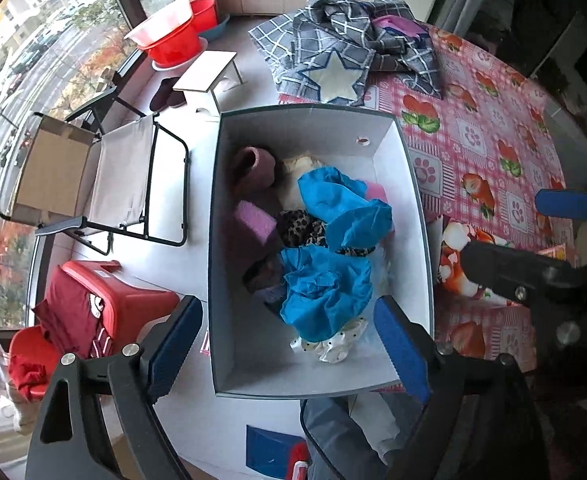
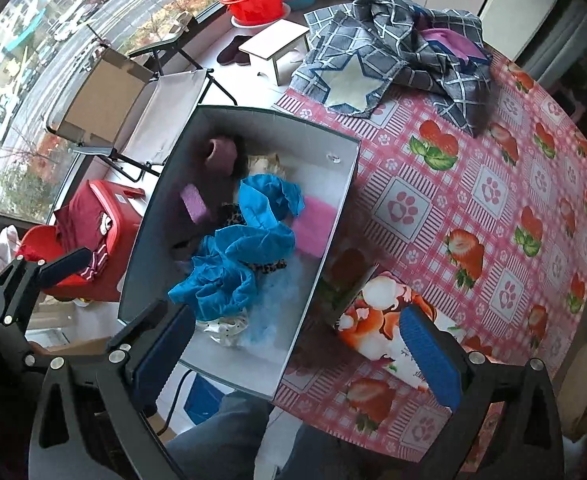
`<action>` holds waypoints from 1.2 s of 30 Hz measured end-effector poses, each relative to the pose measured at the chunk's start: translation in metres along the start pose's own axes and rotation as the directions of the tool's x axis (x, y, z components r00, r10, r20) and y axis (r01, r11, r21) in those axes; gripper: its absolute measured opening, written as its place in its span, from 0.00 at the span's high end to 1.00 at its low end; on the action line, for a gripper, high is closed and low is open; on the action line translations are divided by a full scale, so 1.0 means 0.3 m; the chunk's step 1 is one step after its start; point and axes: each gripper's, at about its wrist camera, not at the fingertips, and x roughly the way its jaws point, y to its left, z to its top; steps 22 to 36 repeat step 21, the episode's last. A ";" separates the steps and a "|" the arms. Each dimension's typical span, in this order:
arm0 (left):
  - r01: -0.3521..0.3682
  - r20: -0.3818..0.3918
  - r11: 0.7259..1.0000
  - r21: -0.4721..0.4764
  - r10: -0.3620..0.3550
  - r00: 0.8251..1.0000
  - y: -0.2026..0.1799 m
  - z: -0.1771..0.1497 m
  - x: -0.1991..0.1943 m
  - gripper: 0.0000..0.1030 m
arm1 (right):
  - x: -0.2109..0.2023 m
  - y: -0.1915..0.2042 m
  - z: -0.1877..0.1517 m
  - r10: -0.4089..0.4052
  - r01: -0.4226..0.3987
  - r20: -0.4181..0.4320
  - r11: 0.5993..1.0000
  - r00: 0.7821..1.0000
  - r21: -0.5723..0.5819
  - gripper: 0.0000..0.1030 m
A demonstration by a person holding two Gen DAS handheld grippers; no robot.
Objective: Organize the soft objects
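Soft objects lying heaped in the open grey box (image 1: pixel 321 120), straight ahead of the left gripper (image 1: pixel 289 344) in the left wrist view: crumpled blue cloth (image 1: pixel 329 280) closest between the blue-padded fingers (image 1: pixel 401 352), leopard-print fabric (image 1: pixel 297 228) just beyond it, maroon knit piece (image 1: pixel 253 168) at the far left corner, pink sponge-like block (image 1: pixel 255 222) nearer on the left, white polka-dot item (image 1: pixel 333 346) peeking out under the blue cloth. Left gripper hovering above the near end of the box, fingers spread wide, pinching nothing. Further ahead and to the right, grey checked cloth with a star patch (image 1: pixel 345 52) lying bunched on the pink strawberry tablecloth (image 1: pixel 473 132). Off to the right, right gripper (image 1: pixel 529 240) showing beside the box, over an orange-and-white printed cloth (image 1: pixel 453 264). Off to the left, folding chair (image 1: pixel 121 176) and red stool draped with dark red clothing (image 1: pixel 93 304) standing on the floor. Switching to the right wrist view: right gripper (image 2: pixel 297 356) hanging over the near right edge of the box (image 2: pixel 317 264), fingers (image 2: pixel 429 352) spread wide, gripping nothing, left finger over the box interior, right finger over the orange-and-white printed cloth (image 2: pixel 377 320) lying just beside the box wall. Blue cloth (image 2: pixel 237 256) sitting ahead and left, pink fabric (image 2: pixel 313 228) touching it against the right wall. Left gripper (image 2: pixel 37 276) visible far left, outside the box.
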 end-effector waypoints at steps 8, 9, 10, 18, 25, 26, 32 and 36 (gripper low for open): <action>-0.004 0.001 0.999 0.033 0.003 1.000 -0.007 0.001 -0.017 0.13 | -0.011 -0.008 -0.015 0.011 -0.012 0.019 0.999 1.000 0.044 0.00; -0.005 0.001 0.999 0.034 0.005 1.000 -0.006 0.001 -0.018 0.13 | -0.011 -0.005 -0.017 0.012 -0.013 0.019 0.999 1.000 0.046 0.00; -0.005 0.001 0.999 0.036 0.005 1.000 -0.004 0.002 -0.019 0.13 | -0.011 -0.002 -0.019 0.015 -0.015 0.020 0.999 1.000 0.047 0.00; -0.003 0.006 1.000 0.018 0.003 1.000 0.010 0.003 -0.023 0.13 | -0.022 0.022 -0.021 0.016 -0.018 0.031 0.999 0.999 0.049 0.00; 0.048 0.048 0.999 -0.018 -0.047 0.998 0.056 0.002 -0.047 0.13 | -0.028 0.033 -0.017 0.014 -0.016 0.035 0.999 0.999 0.049 0.00; 0.048 0.048 0.999 -0.018 -0.047 0.998 0.056 0.002 -0.047 0.13 | -0.028 0.033 -0.017 0.014 -0.016 0.035 0.999 0.999 0.049 0.00; 0.048 0.048 0.999 -0.018 -0.047 0.998 0.056 0.002 -0.047 0.13 | -0.028 0.033 -0.017 0.014 -0.016 0.035 0.999 0.999 0.049 0.00; 0.048 0.048 0.999 -0.018 -0.047 0.998 0.056 0.002 -0.047 0.13 | -0.028 0.033 -0.017 0.014 -0.016 0.035 0.999 0.999 0.049 0.00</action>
